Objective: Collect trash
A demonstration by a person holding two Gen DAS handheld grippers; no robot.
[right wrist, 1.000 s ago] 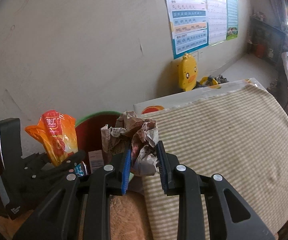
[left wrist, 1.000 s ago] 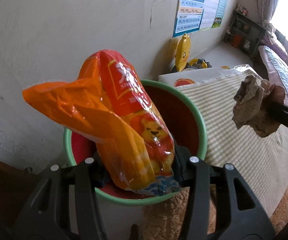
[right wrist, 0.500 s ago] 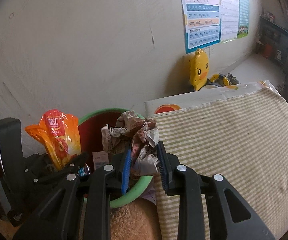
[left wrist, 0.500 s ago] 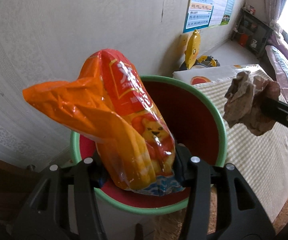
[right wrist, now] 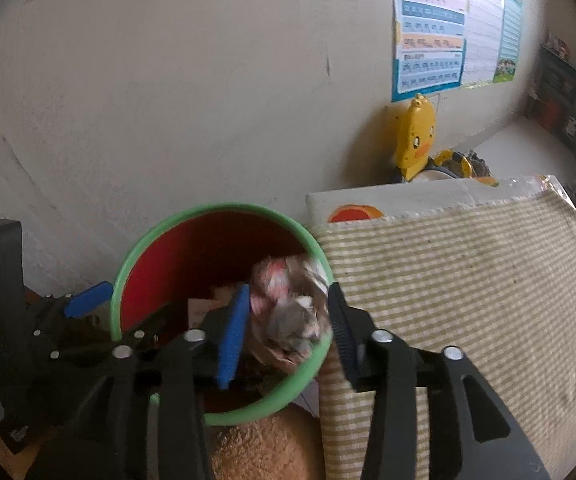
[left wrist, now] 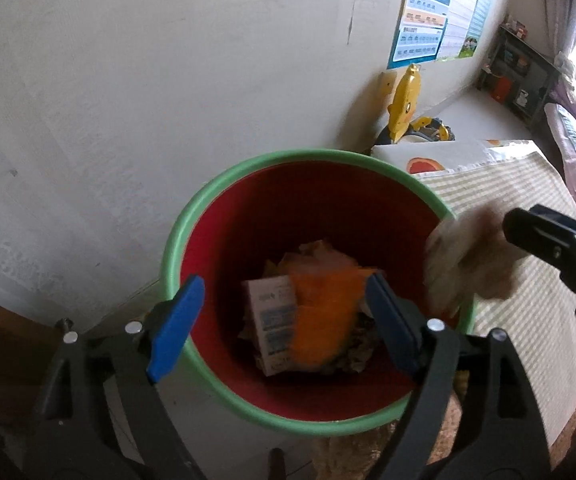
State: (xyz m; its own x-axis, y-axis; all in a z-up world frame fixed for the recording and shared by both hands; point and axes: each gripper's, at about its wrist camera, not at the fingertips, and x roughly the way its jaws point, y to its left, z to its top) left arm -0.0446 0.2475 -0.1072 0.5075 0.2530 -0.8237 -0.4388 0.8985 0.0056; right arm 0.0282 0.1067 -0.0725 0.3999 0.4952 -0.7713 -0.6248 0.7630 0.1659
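Note:
A red bin with a green rim (left wrist: 208, 196) stands against the wall; it also shows in the right wrist view (right wrist: 128, 264). My left gripper (left wrist: 284, 320) is open above the bin. The orange snack bag (left wrist: 323, 316) is a blur inside the bin, on a small box (left wrist: 272, 312) and crumpled paper. My right gripper (right wrist: 288, 320) is open over the bin's right rim. The crumpled paper wad (right wrist: 288, 312) is blurred between its fingers, loose; it also shows in the left wrist view (left wrist: 463, 256).
A striped cloth (right wrist: 467, 280) covers a surface right of the bin. A yellow duck toy (right wrist: 417, 140) stands by the wall under posters (right wrist: 431, 28). A brown fuzzy cushion (right wrist: 256, 448) lies below the bin. A shelf (left wrist: 519, 72) stands far right.
Both grippers opened. The orange bag dropped from my left gripper into the bin. The paper wad is loose and falling from my right gripper, which moved over the bin.

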